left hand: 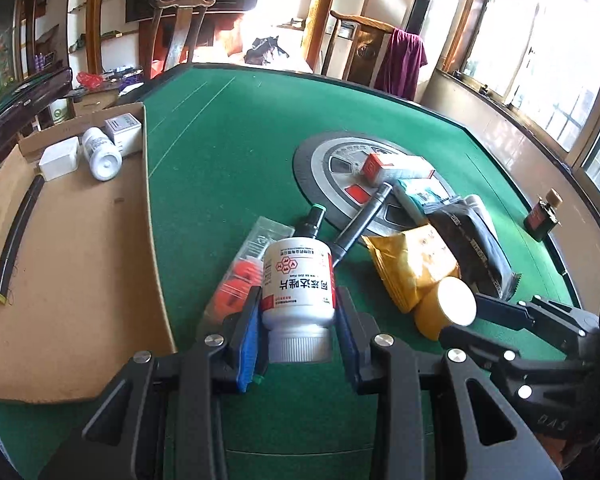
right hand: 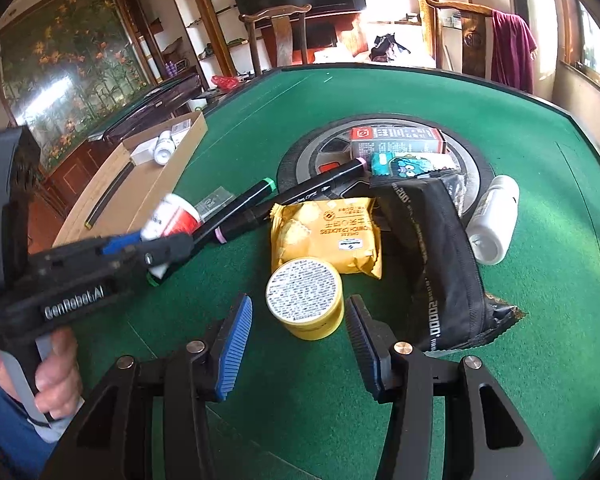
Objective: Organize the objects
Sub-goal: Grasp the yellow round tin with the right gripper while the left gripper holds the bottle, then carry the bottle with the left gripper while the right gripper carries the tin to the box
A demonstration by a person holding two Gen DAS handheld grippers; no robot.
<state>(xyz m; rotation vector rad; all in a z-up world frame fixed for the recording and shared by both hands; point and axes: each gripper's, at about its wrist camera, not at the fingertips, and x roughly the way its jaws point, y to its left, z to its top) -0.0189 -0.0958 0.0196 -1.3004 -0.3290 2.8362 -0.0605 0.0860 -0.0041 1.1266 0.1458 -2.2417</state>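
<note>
My left gripper (left hand: 300, 294) is shut on a white pill bottle (left hand: 298, 280) with a red-marked label; its blue pads press both sides and its ribbed cap faces the camera. In the right wrist view the left gripper (right hand: 168, 236) carries this bottle (right hand: 172, 218) beside the cardboard box (right hand: 140, 188). My right gripper (right hand: 298, 302) stands open. A yellow jar (right hand: 306, 304) with a white printed lid sits between its fingertips with gaps on both sides. The left wrist view shows the same jar (left hand: 448, 308) in front of the right gripper (left hand: 472, 316).
The cardboard box (left hand: 80, 260) at the left holds a white bottle (left hand: 102, 154), small white boxes and a black stick. On the green felt lie two markers (right hand: 244, 204), a yellow cracker packet (right hand: 324, 232), a black pouch (right hand: 440, 248), a white bottle (right hand: 494, 220), a red-and-white carton (right hand: 396, 140) and a small dark bottle (left hand: 542, 216).
</note>
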